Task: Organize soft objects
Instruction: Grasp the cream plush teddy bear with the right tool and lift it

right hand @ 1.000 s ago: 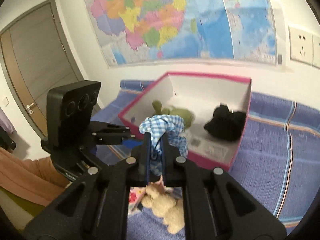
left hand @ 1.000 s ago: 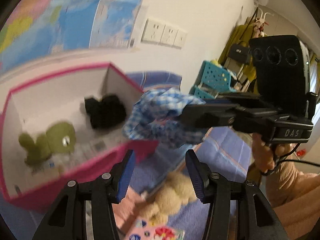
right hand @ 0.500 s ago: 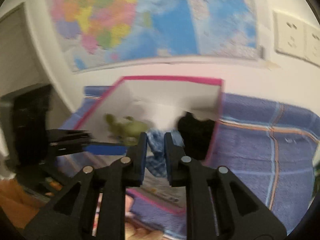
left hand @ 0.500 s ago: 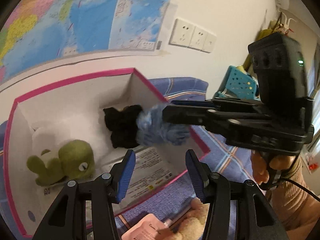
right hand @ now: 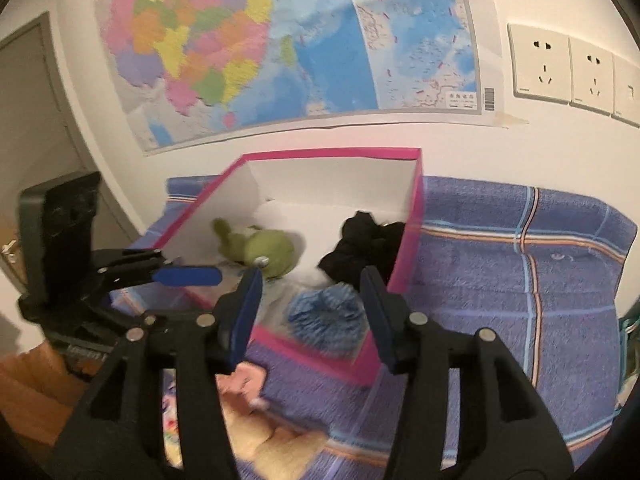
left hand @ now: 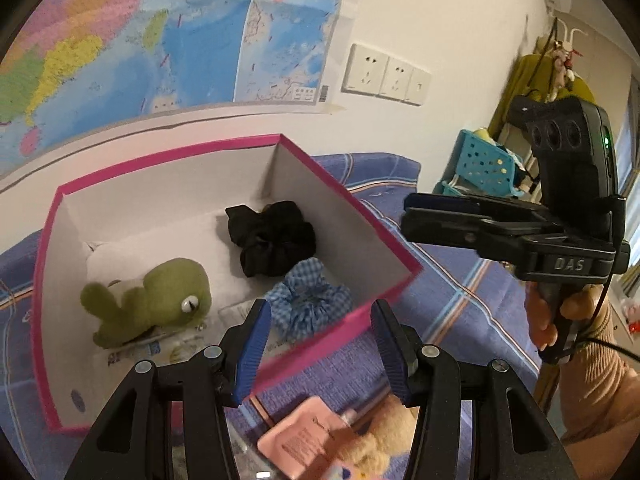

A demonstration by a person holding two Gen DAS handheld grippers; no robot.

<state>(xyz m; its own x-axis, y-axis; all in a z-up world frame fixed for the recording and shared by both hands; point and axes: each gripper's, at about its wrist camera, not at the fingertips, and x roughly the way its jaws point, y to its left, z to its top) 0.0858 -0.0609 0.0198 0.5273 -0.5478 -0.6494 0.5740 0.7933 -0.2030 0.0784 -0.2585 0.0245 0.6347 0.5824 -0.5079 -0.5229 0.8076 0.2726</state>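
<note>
A pink-rimmed white box (left hand: 352, 208) (right hand: 332, 154) stands on a blue striped towel. In it lie a green frog plush (left hand: 160, 296) (right hand: 260, 248), a black scrunchie (left hand: 272, 238) (right hand: 364, 248) and a blue checked scrunchie (left hand: 310, 304) (right hand: 328, 316) near the front corner. My right gripper (right hand: 311, 276) (left hand: 406, 216) hangs over the box's right side. Its jaws are opening, and the checked scrunchie lies below them, free of the pads. My left gripper (left hand: 320, 308) (right hand: 200, 272) is open at the box's front rim and holds nothing.
A beige plush toy (left hand: 372, 444) (right hand: 272, 440) and a pink packet (left hand: 304, 440) lie on the towel (right hand: 520, 280) in front of the box. A teal basket (left hand: 484, 164) stands at the far right. A map and sockets cover the wall behind.
The right gripper carried the checked scrunchie over the box, opened and let it go. The scrunchie now lies in the box beside the black one. The left gripper's view shifted slightly.
</note>
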